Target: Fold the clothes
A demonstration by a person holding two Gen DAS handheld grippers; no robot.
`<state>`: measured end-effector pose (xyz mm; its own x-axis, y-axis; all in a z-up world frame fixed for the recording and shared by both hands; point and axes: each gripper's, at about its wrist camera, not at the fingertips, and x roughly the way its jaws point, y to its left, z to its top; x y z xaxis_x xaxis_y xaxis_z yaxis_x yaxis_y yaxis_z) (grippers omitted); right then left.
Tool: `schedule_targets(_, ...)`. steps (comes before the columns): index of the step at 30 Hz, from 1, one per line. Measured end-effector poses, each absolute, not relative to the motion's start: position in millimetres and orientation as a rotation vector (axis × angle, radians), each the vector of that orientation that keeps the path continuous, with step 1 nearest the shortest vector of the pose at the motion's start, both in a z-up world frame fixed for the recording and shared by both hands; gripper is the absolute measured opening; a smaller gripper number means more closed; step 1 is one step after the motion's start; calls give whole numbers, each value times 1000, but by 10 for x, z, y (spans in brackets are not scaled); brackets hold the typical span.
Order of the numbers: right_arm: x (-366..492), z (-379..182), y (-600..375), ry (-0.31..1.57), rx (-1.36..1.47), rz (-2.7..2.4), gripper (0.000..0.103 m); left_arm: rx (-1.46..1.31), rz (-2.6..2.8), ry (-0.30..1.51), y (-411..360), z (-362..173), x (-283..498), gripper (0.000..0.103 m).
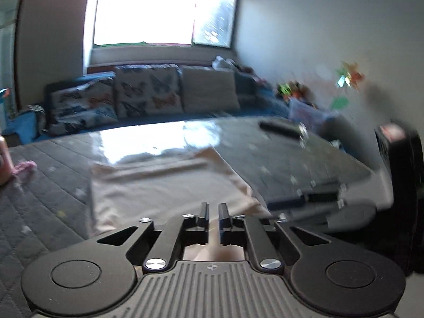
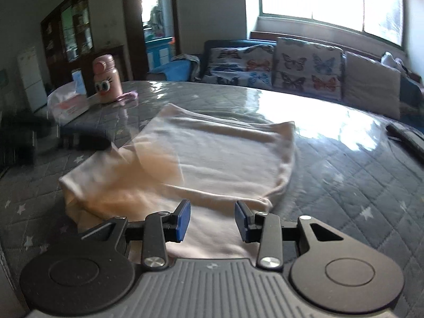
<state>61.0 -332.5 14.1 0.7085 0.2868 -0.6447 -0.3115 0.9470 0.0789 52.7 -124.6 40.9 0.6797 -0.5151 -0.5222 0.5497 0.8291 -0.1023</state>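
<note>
Pale cream garment (image 2: 212, 156): folded, lying flat on the table (image 2: 344, 175), which has a grey quilted, glossy cover; near edge blurred in the right wrist view. Left gripper (image 1: 213, 212): over the garment's near edge, jaws drawn almost together with a narrow gap; whether cloth is pinched, cannot tell. Right gripper (image 2: 212, 218): blue-padded jaws wide apart above the garment, holding nothing. Pink bottle (image 2: 107, 79): upright at the table's far left, beside a tissue pack (image 2: 67, 104). Sofa (image 2: 304, 71): behind the table, butterfly cushions
</note>
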Motion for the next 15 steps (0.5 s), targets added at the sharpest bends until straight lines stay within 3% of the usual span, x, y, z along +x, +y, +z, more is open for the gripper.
schedule_targets(1,609,142,-3348,711,-26,330,37,74,-612,571,-1254,374,505,17)
schedule_targets(3,618,144,-3362,714,-10,332,37,98,-610,569,-1248,326,455,40)
schedule_targets(4,625,145,-3365,715,-4,335,37,108,-599,561,-1217,312,430,42)
schedule_targets(15,778,-73,-3158,826,103,424,33,141,-414,614,-431,104,307,51)
